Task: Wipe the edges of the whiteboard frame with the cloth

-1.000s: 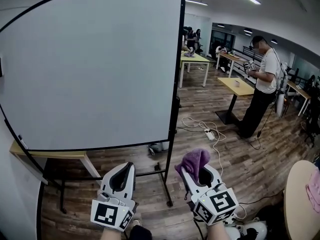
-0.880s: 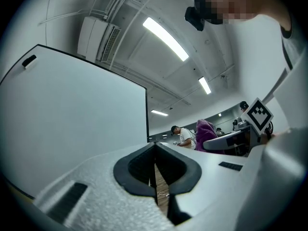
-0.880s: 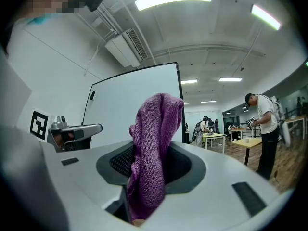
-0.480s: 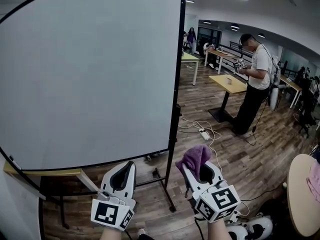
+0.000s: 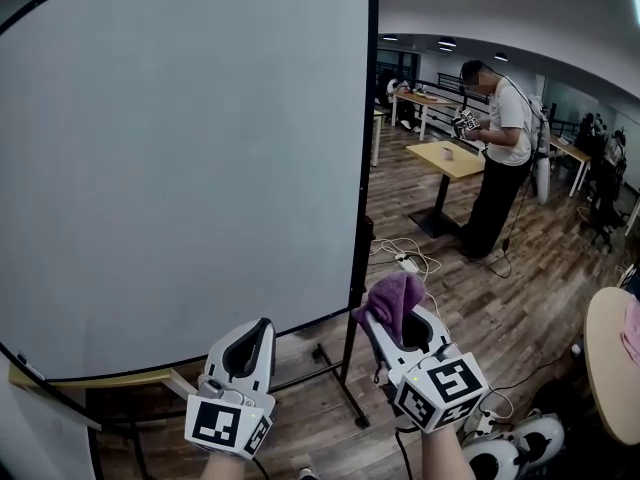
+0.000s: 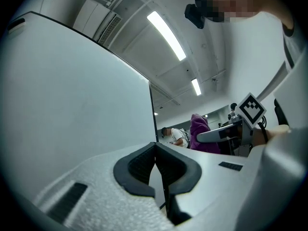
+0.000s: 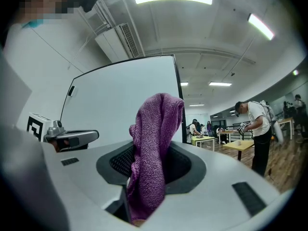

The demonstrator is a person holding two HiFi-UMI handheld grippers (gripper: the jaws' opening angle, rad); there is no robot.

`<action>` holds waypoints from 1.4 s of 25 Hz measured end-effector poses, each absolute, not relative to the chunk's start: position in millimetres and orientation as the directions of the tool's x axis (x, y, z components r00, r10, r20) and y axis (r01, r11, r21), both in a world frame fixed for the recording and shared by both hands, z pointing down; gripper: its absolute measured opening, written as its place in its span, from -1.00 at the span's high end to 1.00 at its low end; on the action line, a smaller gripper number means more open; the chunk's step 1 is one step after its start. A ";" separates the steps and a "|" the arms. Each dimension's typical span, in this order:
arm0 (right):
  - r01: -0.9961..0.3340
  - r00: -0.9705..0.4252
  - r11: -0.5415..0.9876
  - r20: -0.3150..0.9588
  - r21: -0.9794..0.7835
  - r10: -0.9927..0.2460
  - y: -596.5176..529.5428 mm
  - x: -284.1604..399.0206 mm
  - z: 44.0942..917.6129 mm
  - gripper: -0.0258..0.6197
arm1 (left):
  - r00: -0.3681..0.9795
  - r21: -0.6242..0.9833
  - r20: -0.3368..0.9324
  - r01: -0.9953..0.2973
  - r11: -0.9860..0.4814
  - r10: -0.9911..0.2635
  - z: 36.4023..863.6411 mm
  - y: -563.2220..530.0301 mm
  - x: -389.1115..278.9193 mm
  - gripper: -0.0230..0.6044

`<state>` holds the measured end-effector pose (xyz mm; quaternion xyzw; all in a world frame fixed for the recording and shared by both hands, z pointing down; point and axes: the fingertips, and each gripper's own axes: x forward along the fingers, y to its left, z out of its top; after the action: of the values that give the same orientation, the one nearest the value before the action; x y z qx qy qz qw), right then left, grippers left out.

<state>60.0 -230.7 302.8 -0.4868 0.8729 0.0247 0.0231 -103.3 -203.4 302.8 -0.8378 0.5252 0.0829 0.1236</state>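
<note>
A large whiteboard (image 5: 190,158) with a thin black frame (image 5: 366,148) fills the left of the head view. A purple cloth (image 5: 392,298) sticks up from my right gripper (image 5: 385,313), which is shut on it just right of the frame's right edge, low down. In the right gripper view the cloth (image 7: 154,148) hangs between the closed jaws, with the whiteboard (image 7: 125,105) behind. My left gripper (image 5: 250,343) is shut and empty below the board's bottom edge. In the left gripper view its jaws meet (image 6: 156,165) beside the board (image 6: 72,100).
The board's black stand legs (image 5: 340,388) rest on the wooden floor. A person (image 5: 500,158) stands by a yellow table (image 5: 455,158) at the right, with cables and a power strip (image 5: 408,261) on the floor. A round table edge (image 5: 605,368) shows at far right.
The view has moved closer to the whiteboard, which now fills more of the frame. My right gripper with the cloth has risen slightly toward the frame's right edge; the left gripper stays put.
</note>
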 end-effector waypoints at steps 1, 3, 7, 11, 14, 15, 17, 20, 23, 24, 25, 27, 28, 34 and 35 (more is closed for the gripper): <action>-0.854 -0.520 0.519 -0.064 0.022 -0.852 -233.5 57.7 301.3 0.43 | 0.444 -0.125 -0.269 -0.896 -0.426 -0.855 302.1 -205.5 -105.3 0.87; -0.861 -0.509 0.509 -0.064 0.025 -0.858 -238.2 53.9 297.6 0.43 | 0.464 -0.134 -0.268 -0.886 -0.444 -0.845 301.2 -208.5 -108.6 0.87; -0.867 -0.498 0.497 -0.068 0.021 -0.865 -252.1 40.6 286.4 0.42 | 0.491 -0.145 -0.269 -0.871 -0.469 -0.829 300.5 -216.2 -121.5 0.87; -0.875 -0.484 0.484 -0.080 0.019 -0.871 -261.1 35.0 267.6 0.42 | 0.509 -0.143 -0.277 -0.861 -0.488 -0.815 297.4 -220.8 -130.4 0.87; -0.880 -0.474 0.474 -0.091 0.027 -0.876 -269.7 35.7 250.9 0.42 | 0.514 -0.140 -0.283 -0.857 -0.495 -0.810 294.9 -223.3 -134.9 0.87; -0.882 -0.470 0.469 -0.093 0.033 -0.878 -273.0 36.5 245.4 0.42 | 0.516 -0.137 -0.284 -0.856 -0.498 -0.808 294.7 -224.7 -135.7 0.87; -0.888 -0.461 0.459 -0.095 0.044 -0.882 -280.4 39.4 235.5 0.42 | 0.520 -0.130 -0.285 -0.853 -0.505 -0.805 295.2 -228.1 -135.2 0.87; -0.891 -0.453 0.452 -0.104 0.037 -0.885 -292.5 44.5 222.1 0.42 | 0.526 -0.124 -0.284 -0.850 -0.513 -0.802 297.2 -233.5 -132.5 0.87; -0.897 -0.441 0.441 -0.118 0.035 -0.890 -304.4 50.7 207.6 0.42 | 0.530 -0.124 -0.283 -0.847 -0.518 -0.799 297.6 -238.5 -128.2 0.87; -0.900 -0.435 0.433 -0.120 0.042 -0.892 -308.8 53.0 202.0 0.42 | 0.532 -0.126 -0.284 -0.845 -0.519 -0.798 296.8 -240.2 -126.1 0.87; -0.903 -0.429 0.426 -0.123 0.050 -0.895 -313.5 55.3 196.0 0.42 | 0.534 -0.128 -0.285 -0.844 -0.520 -0.796 295.7 -241.9 -123.7 0.87; -0.908 -0.420 0.415 -0.131 0.062 -0.898 -323.7 59.5 183.8 0.42 | 0.537 -0.136 -0.286 -0.843 -0.521 -0.794 293.1 -246.2 -118.6 0.87; -0.908 -0.419 0.414 -0.135 0.064 -0.898 -329.0 61.0 178.1 0.42 | 0.537 -0.140 -0.285 -0.843 -0.520 -0.794 291.9 -248.8 -116.2 0.87; -0.902 -0.432 0.427 -0.155 0.064 -0.888 -362.4 66.1 154.4 0.42 | 0.558 -0.135 -0.272 -0.829 -0.543 -0.784 289.6 -273.2 -98.7 0.87; -0.902 -0.433 0.428 -0.158 0.066 -0.888 -367.4 67.5 152.4 0.42 | 0.570 -0.134 -0.264 -0.821 -0.555 -0.778 290.6 -277.5 -93.7 0.87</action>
<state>67.5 -367.4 152.4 -0.5303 0.8434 0.0702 0.0495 -93.7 -277.5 290.6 -0.8775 0.4556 0.0871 0.1216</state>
